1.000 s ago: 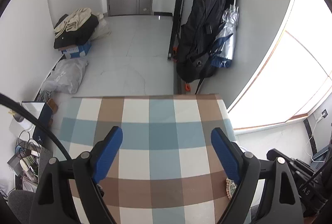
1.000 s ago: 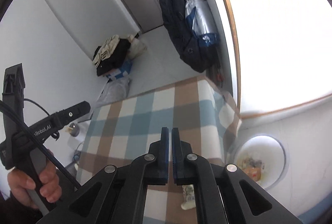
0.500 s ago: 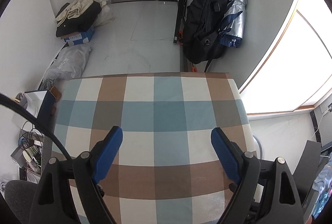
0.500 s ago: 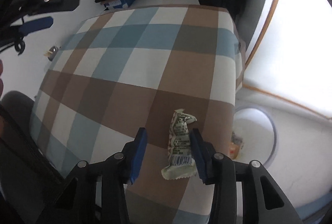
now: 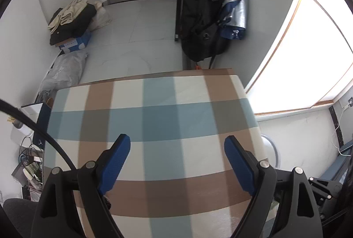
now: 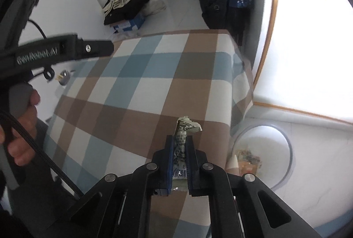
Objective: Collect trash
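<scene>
Right gripper (image 6: pixel 179 158): jaws closing on the snack wrapper (image 6: pixel 184 134), now pinched; ready for lifting toward the trash bin (image 6: pixel 284 143).
Left gripper (image 5: pixel 177 157): jaws standing wide, holding nothing over the counter (image 5: pixel 154 119).

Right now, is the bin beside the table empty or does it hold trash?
Holds trash: the right wrist view shows scraps lying in the bin beside the table.

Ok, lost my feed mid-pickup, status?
Right gripper closing on wrapper, pads each side. Left gripper open, empty, over tablecloth. Bin beside table, path clear.
</scene>
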Motion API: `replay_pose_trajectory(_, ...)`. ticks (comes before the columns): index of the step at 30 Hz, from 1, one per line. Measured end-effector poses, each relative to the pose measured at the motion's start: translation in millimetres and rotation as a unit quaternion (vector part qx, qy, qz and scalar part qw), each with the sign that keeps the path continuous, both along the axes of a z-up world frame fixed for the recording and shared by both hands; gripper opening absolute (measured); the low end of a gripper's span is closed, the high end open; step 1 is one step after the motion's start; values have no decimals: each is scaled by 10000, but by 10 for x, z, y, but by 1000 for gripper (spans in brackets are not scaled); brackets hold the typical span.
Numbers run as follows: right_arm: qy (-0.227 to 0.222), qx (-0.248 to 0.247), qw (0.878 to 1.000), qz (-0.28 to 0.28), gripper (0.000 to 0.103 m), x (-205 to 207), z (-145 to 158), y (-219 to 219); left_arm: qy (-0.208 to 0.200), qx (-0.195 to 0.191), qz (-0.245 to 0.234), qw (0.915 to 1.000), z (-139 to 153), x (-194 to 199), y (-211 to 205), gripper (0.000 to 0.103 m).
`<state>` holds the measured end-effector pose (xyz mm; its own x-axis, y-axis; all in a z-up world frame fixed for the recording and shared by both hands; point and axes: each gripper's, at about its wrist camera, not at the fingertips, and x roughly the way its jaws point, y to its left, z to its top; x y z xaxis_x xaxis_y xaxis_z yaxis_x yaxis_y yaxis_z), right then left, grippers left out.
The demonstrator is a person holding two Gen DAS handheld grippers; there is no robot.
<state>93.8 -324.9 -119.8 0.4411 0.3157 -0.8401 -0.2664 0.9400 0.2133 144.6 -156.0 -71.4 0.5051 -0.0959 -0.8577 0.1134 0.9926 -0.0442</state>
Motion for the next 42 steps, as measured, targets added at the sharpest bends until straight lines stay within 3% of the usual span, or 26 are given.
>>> replay_pose_trajectory(5, -74, 505, 9969, -600, 9, 113, 197, -493, 56, -133, -322, 9994, -1, 76, -382, 85)
replay_pose_trajectory(9, -30, 600, 9919, -1117, 9, 214, 212, -832, 244, -316, -662, 9970, -39, 114, -690, 85)
replay_pose_trajectory(13, 291, 657, 9823, -1732, 9, 355, 35, -1176, 550, -555, -1004, 9919, -129, 170, -1015, 85)
replay_pose_trajectory(19, 887, 974, 9624, -2376, 14, 494, -362, -1545, 750, -435, -1385, 9865, -267, 241, -1380, 85)
replay_pose_trajectory(23, 1041, 919, 9535, -2674, 45, 434, -414, -1683, 934, -428, -1468, 9838, -370, 290, -1522, 85)
replay_pose_trajectory(28, 979, 963, 9509, -2772, 53, 249, -236, -1797, 782, -294, -1573, 9840, -356, 292, -1630, 85)
replay_pose_trajectory(30, 809, 912, 9505, -2859, 69, 162, -132, -1847, 750, -312, -1623, 9834, -337, 277, -1634, 85)
replay_pose_trajectory(34, 432, 952, 9470, -3038, 74, -44, 75, -1881, 593, -200, -1739, 9828, -276, 215, -1678, 85)
replay_pose_trajectory(42, 255, 937, 9449, -3125, 76, -221, 196, -1858, 458, -270, -1703, 9840, -219, 136, -1680, 85)
